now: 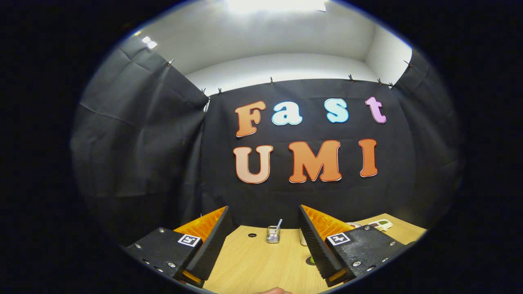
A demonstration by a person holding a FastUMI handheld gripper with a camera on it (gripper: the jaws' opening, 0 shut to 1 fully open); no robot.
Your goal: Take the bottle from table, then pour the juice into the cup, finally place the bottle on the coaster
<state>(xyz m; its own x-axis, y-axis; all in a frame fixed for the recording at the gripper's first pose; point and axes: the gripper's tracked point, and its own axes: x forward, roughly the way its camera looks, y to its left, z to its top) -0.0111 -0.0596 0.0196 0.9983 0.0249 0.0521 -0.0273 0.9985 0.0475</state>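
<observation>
At the near edge, a small sliver of a person's finger (271,290) shows above the light wood-grain bench (261,265). Rising from either side of it are the two fingers of the tool (261,232), spread wide apart with nothing between them but bare bench top. Each finger is a wedge with a ribbed inner pad (212,241) and a dark bolted block behind it carrying a small square black-and-white marker (189,240).

Just beside the inner face of the right finger, low on the bench, a small dark round spot with a touch of green (310,260) peeks out; too little of it shows to say what it is. A little farther on, also against the right finger, a narrow pale upright object (303,239) is mostly hidden behind the finger. It may be the bottle, but that cannot be told from here.

Beyond the fingers, roughly centred in the gap, a small clear glass cup (273,234) stands upright on the bench, with a thin pale straw or stick leaning out of it toward the right. To the left of the cup, apart from it, is a small dark round hole in the bench surface (252,235).

Farther right, past the right finger and near the back edge of the bench, lies a flat whitish object with dark markings (380,224); its kind is unclear.

Behind the bench hangs the black cloth wall of the booth (163,155), clipped along its top edge, with a white wall and a bright ceiling light (278,5) above it.
</observation>
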